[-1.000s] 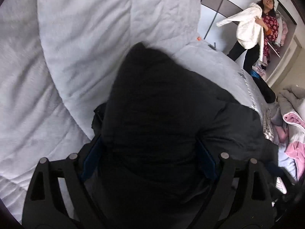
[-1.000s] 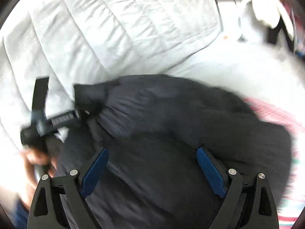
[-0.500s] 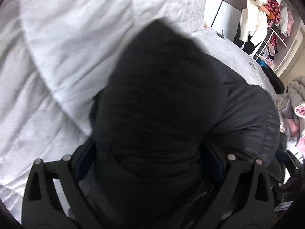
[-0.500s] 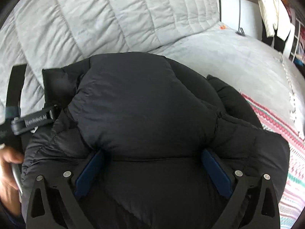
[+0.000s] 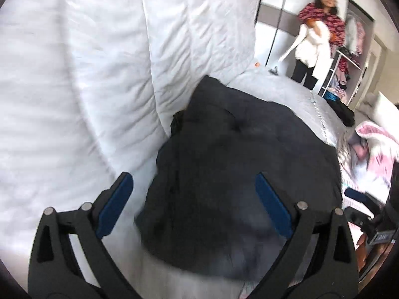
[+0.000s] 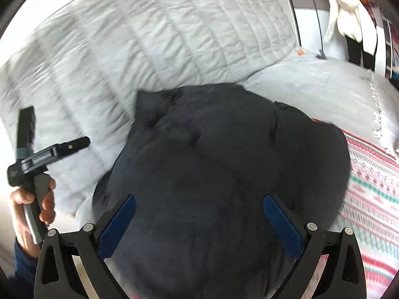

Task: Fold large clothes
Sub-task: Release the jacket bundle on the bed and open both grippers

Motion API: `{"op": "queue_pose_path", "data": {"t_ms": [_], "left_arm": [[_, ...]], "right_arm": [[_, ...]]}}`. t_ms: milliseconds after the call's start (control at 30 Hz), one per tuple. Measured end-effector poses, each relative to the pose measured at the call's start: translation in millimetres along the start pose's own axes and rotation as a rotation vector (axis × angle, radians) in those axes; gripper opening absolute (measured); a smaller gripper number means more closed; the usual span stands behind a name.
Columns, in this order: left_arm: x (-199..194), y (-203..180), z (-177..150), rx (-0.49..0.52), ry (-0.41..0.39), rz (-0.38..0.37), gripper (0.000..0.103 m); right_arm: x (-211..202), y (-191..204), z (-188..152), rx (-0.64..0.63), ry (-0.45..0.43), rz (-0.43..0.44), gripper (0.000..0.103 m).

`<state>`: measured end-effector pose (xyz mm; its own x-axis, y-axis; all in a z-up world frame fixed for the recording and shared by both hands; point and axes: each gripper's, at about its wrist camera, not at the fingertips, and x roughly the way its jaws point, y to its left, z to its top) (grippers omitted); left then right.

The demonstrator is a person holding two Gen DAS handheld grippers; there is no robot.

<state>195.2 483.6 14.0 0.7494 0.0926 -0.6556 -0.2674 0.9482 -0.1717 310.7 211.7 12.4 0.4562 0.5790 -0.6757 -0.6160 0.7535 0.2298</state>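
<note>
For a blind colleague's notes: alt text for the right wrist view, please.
A black puffy jacket lies bundled on a bed with a white quilt. The right tongs hang open above it. The left tongs are held at the left edge.

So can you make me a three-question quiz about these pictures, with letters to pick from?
1. Where is the black puffy jacket?
A. on the white quilted bedding
B. on the floor
C. on a hanger

2. What colour are the pads on the right gripper?
A. red
B. blue
C. yellow

3. How is the left gripper?
A. open
B. shut on the jacket
C. out of sight

Answers: 1 A, the jacket lies bundled against the bedding. 2 B, both pads show blue. 3 A, its jaws stand wide apart above the jacket, gripping nothing.
</note>
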Motion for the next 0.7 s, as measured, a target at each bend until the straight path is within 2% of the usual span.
{"op": "queue_pose_path", "data": {"t_ms": [100, 200, 267, 333, 400, 500, 567, 700], "left_arm": [[-42, -19, -50, -0.006, -0.023, 0.000, 0.098], [-63, -40, -97, -0.012, -0.023, 0.021, 0.098], [-70, -55, -120, -0.005, -0.001, 0.049, 0.098], [-75, -64, -134, 0.010, 0.021, 0.087, 0.098], [-82, -75, -150, 0.025, 0.032, 0.148, 0.098], [-102, -85, -162, 0.034, 0.005, 0.214, 0.099], [-115, -89, -166, 0.022, -0.010, 0.242, 0.102], [-128, -94, -176, 0.011, 0.000, 0.253, 0.103]], "right_arm": [[-25, 19, -35, -0.025, 0.000, -0.010, 0.103], [-45, 31, -64, -0.027, 0.035, 0.006, 0.103], [-57, 41, -82, -0.043, 0.050, -0.023, 0.103], [-69, 44, -99, -0.050, 0.060, -0.066, 0.103], [-83, 45, -112, -0.040, 0.054, -0.073, 0.103], [-110, 47, -130, -0.008, 0.016, -0.099, 0.103], [-130, 50, -141, -0.005, -0.020, -0.129, 0.103], [-158, 56, -164, -0.030, -0.056, -0.169, 0.103]]}}
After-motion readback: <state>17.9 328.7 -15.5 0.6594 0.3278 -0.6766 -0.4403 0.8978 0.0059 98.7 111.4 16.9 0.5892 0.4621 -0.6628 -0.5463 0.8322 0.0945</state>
